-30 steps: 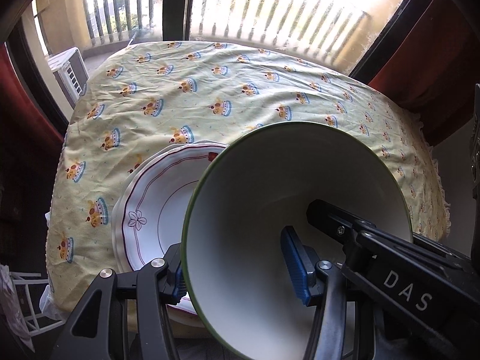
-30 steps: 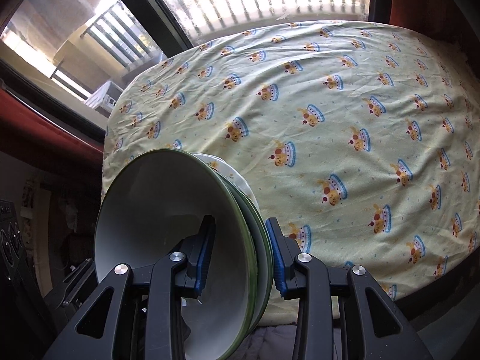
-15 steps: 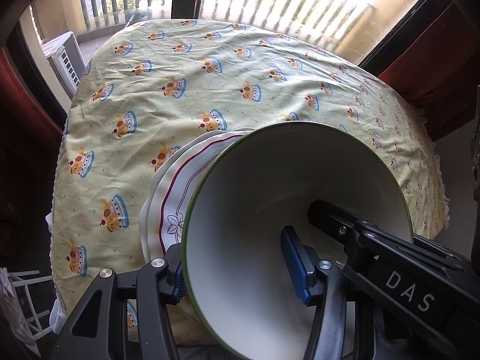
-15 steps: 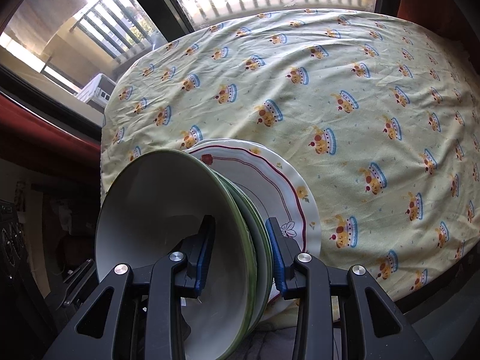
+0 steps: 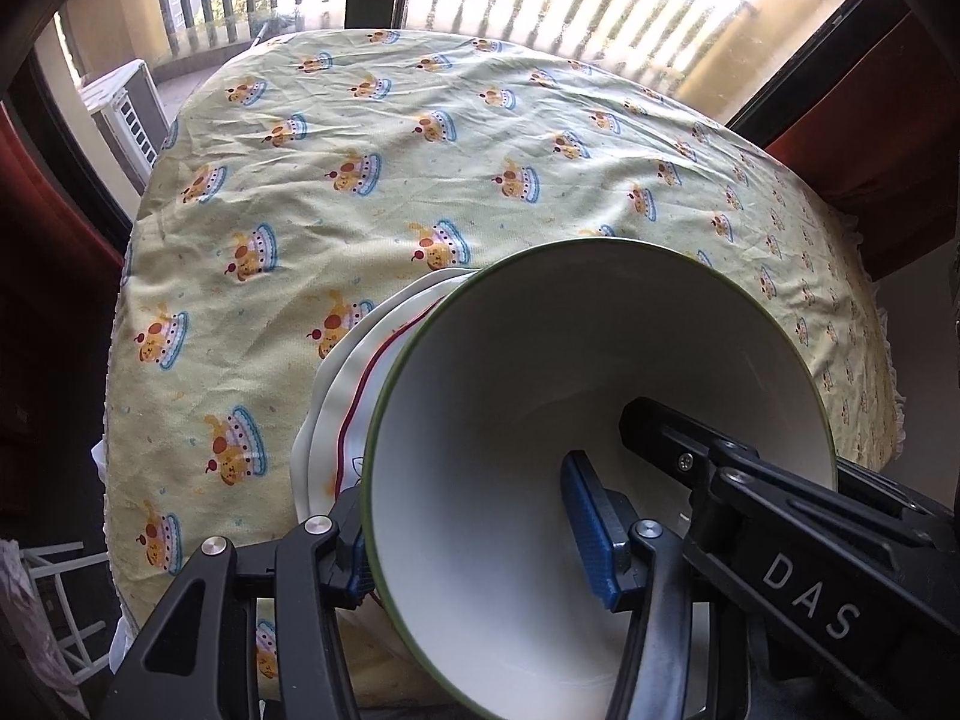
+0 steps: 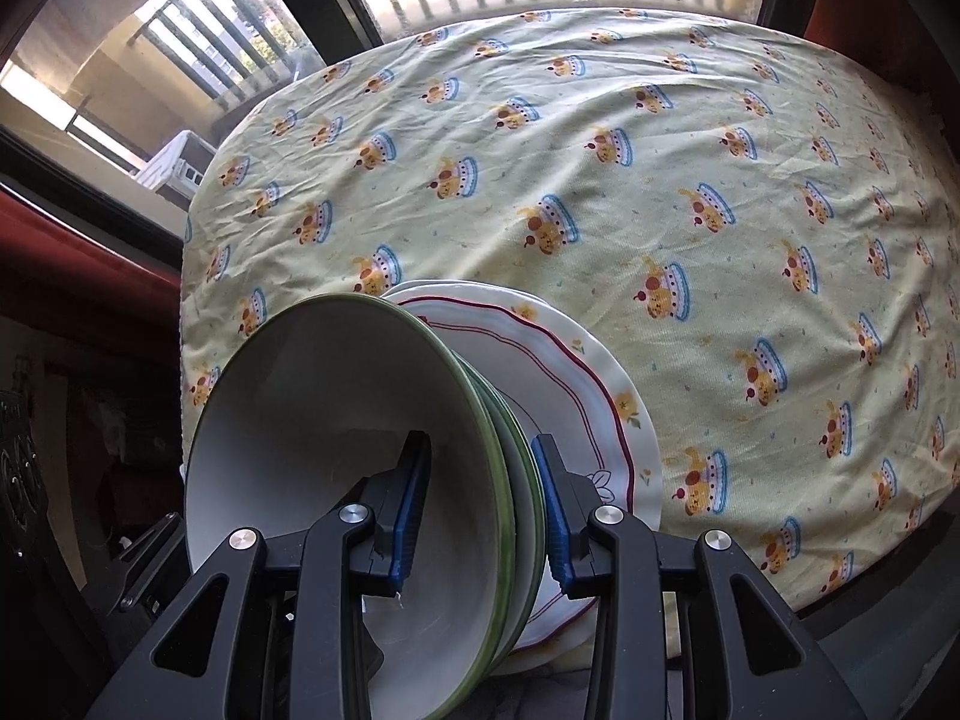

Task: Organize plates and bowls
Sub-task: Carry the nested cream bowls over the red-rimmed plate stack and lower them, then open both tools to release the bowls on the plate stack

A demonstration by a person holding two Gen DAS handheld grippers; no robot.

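Above the near edge of the desk draped in a pale yellow cloth printed with little cakes point(image 5: 372, 138) point(image 6: 690, 168), a stack of dishes is held from both sides. The left tongs point(image 5: 474, 540) grip the wall of a deep white bowl with a green rim point(image 5: 570, 420), one blue-padded finger point(image 5: 591, 531) inside the bowl and the other outside against its left flank, so they are closed on the bowl's wall. In the right wrist view the right tongs point(image 6: 480, 504) pinch the same white bowl point(image 6: 336, 432) together with what look like further green-rimmed bowls nested beneath it; one blue pad point(image 6: 411, 510) sits inside the bowl and the other presses on the outer shell, with only the walls' thickness between them. Just behind the bowl, on the far side from both tongs, lies a scalloped white plate with a dark red line and small flower motifs point(image 5: 354, 396) point(image 6: 576, 378), and at least one more white plate edge shows under it. Whether the plates rest on the cloth cannot be told. Beyond the desk, a window with balcony railings point(image 5: 540, 6) stands bright.
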